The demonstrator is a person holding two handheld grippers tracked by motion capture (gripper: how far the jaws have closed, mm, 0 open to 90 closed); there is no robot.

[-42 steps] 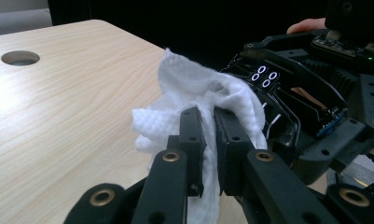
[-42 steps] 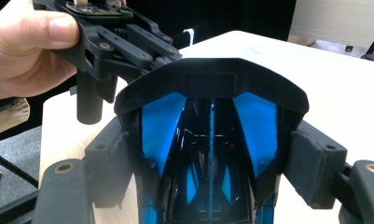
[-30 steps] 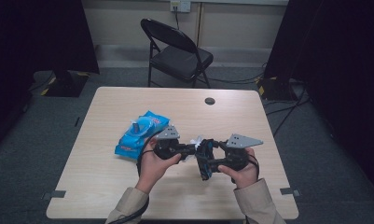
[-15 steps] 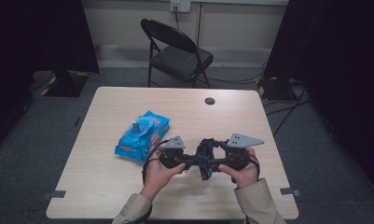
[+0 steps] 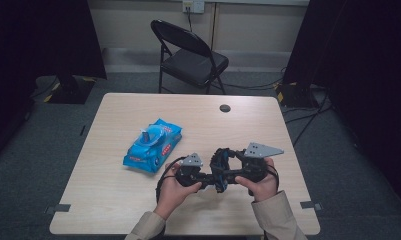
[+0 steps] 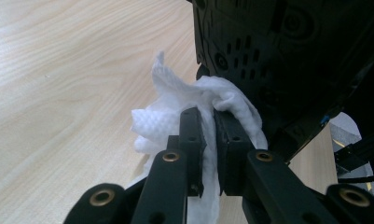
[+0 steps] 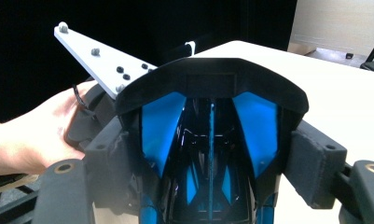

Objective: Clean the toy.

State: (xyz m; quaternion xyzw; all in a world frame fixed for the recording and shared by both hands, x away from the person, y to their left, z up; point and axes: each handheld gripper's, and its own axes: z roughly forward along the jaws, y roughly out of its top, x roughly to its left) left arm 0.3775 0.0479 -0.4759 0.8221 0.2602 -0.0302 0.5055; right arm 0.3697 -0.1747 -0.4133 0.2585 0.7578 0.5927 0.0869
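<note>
Low over the table's front middle, my two grippers meet tip to tip. My right gripper [image 5: 231,172] [image 7: 217,158] is shut on a black object with glossy blue panels [image 5: 220,169] [image 7: 212,88], its pads pressed against both sides. My left gripper [image 5: 208,176] [image 6: 208,116] is shut on a crumpled white wipe [image 6: 161,121]. That wipe lies against the dark housing of the black object [image 6: 278,56]. A blue pack of wipes [image 5: 153,145] lies on the table to the left, its top flap open.
A light wooden table [image 5: 113,200] has a small black round cap [image 5: 225,108] near its far edge. Behind it stands a black folding chair [image 5: 190,55]. The left hand [image 7: 31,135] and its grey plate [image 7: 100,58] sit close beside the held object.
The left hand with the wipe has moved right and down, away from the blue pack, up against the object in the right gripper. The right hand has stayed put.
</note>
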